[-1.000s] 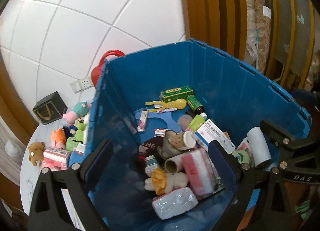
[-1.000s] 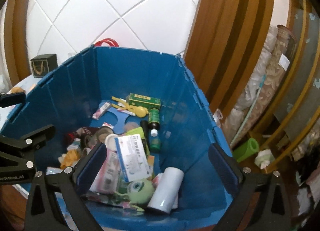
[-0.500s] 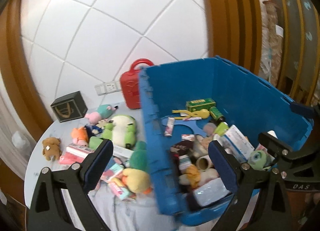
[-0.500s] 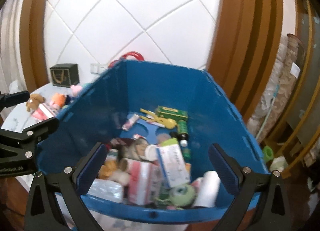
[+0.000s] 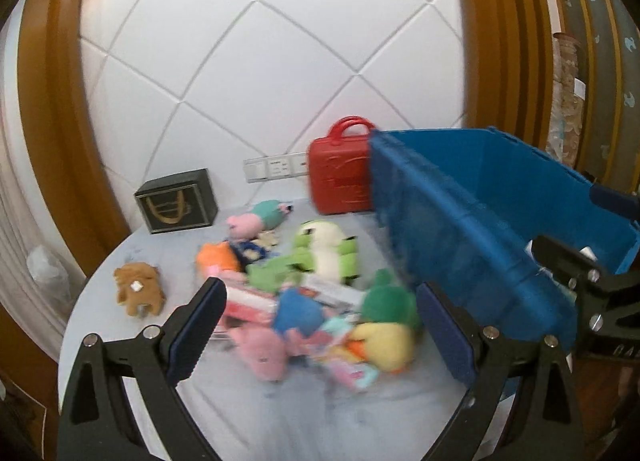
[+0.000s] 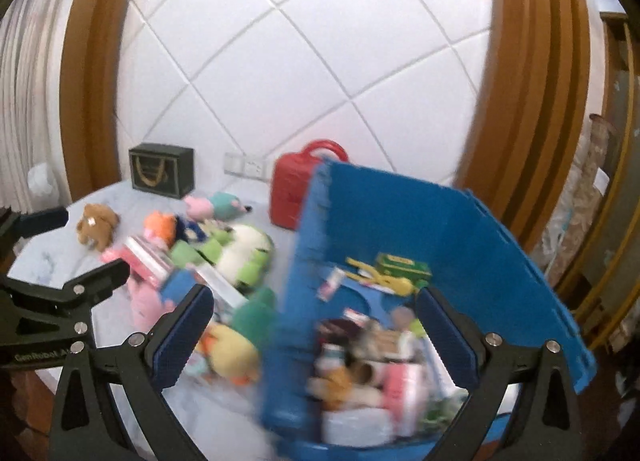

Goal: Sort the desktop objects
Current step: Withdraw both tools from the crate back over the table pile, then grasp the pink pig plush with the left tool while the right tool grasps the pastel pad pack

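Observation:
A pile of plush toys and small packets lies on the round table [image 5: 132, 345]: a pink plush [image 5: 262, 353], a yellow plush [image 5: 386, 345], a green-and-white frog plush [image 5: 326, 251], a brown bear [image 5: 138, 289]. My left gripper [image 5: 320, 329] hangs open above the pile, holding nothing. A blue bin [image 6: 460, 237] at the right holds boxes, bottles and rolls, among them a green box [image 6: 402, 263]. My right gripper [image 6: 316, 335] is open over the bin's left wall [image 6: 298, 261], empty. The frog plush [image 6: 244, 253] and bear [image 6: 96, 223] show left of it.
A red case [image 5: 340, 177] stands against the white tiled wall beside the bin [image 5: 472, 217]. A dark gift box [image 5: 176, 201] sits at the table's back left. Wooden frames flank the wall. The left gripper's body [image 6: 52, 301] shows at the left edge of the right wrist view.
Both grippers have swung left and back, away from inside the bin. The table with the plush pile has come into view; the bin now sits to the right.

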A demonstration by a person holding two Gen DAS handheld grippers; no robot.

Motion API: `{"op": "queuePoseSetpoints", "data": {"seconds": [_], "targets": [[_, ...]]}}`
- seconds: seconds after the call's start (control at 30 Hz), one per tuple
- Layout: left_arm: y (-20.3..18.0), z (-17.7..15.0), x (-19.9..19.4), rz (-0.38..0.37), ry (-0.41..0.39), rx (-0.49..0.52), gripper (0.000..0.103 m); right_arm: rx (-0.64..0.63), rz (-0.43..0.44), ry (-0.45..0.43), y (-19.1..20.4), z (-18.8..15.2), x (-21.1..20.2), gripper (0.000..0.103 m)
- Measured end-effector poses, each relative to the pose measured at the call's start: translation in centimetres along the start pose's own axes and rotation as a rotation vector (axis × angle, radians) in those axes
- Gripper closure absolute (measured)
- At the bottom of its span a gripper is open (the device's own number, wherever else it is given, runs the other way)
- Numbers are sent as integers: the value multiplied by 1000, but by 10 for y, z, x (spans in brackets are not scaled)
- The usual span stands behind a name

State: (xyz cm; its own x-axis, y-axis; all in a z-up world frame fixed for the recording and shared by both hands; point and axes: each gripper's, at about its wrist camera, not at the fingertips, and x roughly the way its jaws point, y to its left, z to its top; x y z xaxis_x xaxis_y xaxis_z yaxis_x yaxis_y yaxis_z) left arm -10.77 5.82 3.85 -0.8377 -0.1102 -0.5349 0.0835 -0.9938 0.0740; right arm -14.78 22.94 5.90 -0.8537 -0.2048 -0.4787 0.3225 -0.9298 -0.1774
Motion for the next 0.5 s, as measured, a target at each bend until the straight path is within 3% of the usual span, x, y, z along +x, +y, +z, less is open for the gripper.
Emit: {"op": "queuePoseSetpoints", "data": {"seconds": [0.2, 0.37, 0.5], "targets": [[99, -28, 22, -5, 69, -21, 6, 29, 19, 59, 90, -2, 26, 0], [133, -54, 54, -32, 152, -36, 6, 40, 23, 170, 125, -22, 60, 0], [139, -78, 87, -50, 226, -41, 6, 56, 27, 257, 136, -45, 87, 0]]}}
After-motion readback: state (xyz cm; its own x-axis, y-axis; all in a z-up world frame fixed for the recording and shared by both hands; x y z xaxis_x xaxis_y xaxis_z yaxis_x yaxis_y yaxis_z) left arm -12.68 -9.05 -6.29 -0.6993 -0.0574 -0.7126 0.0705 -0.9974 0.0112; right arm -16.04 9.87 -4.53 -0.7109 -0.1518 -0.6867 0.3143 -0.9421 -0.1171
